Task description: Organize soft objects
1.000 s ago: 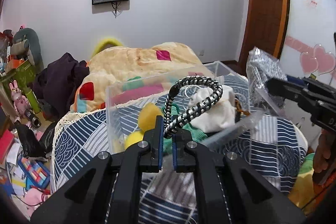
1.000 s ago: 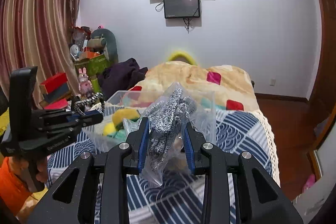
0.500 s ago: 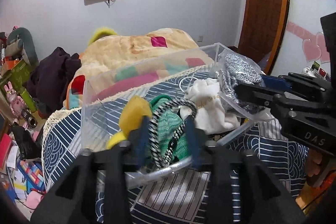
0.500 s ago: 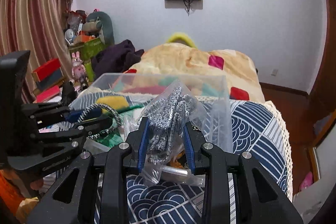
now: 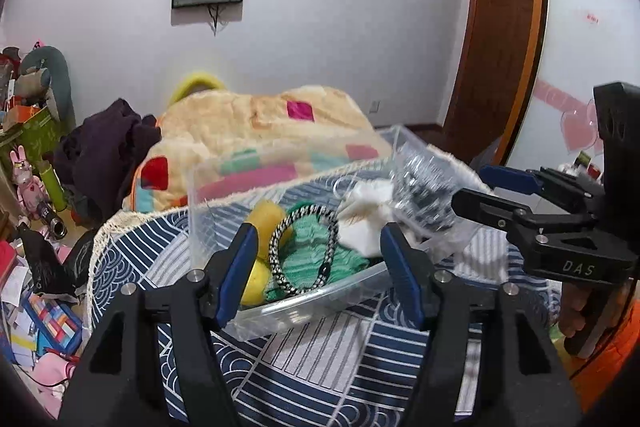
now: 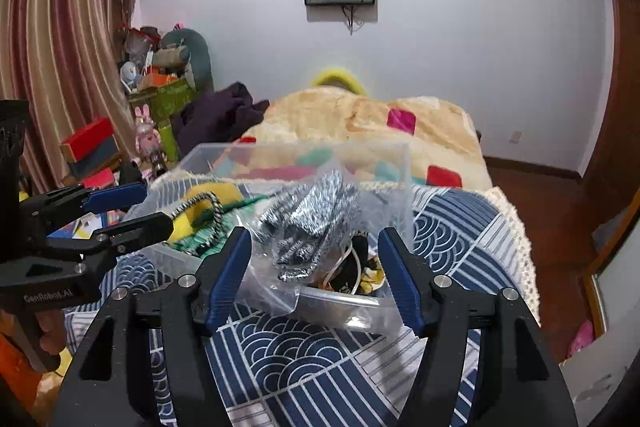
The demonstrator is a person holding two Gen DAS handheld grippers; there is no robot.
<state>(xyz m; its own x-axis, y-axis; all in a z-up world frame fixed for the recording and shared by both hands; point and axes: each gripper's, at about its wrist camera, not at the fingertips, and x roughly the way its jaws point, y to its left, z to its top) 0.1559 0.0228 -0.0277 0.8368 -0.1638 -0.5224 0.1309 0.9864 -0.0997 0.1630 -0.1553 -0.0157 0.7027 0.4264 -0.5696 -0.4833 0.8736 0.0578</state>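
A clear plastic bin (image 5: 200, 211) stands on the blue patterned bedspread (image 5: 320, 359). In it lie a black-and-white braided cord loop (image 5: 304, 251), yellow soft balls (image 5: 266, 221), a green knit piece (image 5: 316, 253) and a white cloth (image 5: 366, 217). My left gripper (image 5: 320, 267) is open and empty, just short of the bin's near wall. My right gripper (image 6: 314, 267) is open; a clear bag of silver-grey fabric (image 6: 312, 223) rests on the bin's (image 6: 304, 155) near edge between its fingers, free of them. The bag also shows in the left wrist view (image 5: 424, 195).
A beige blanket with coloured squares (image 5: 260, 123) lies behind the bin. Dark clothes (image 5: 108, 143) are heaped at its left. Toys and boxes (image 6: 92, 147) clutter the floor by the curtain. A wooden door (image 5: 500, 39) is at the right.
Both grippers opened. The left let the braided cord drop into the bin. The right let go of the silver bag, which now rests on the bin's edge.
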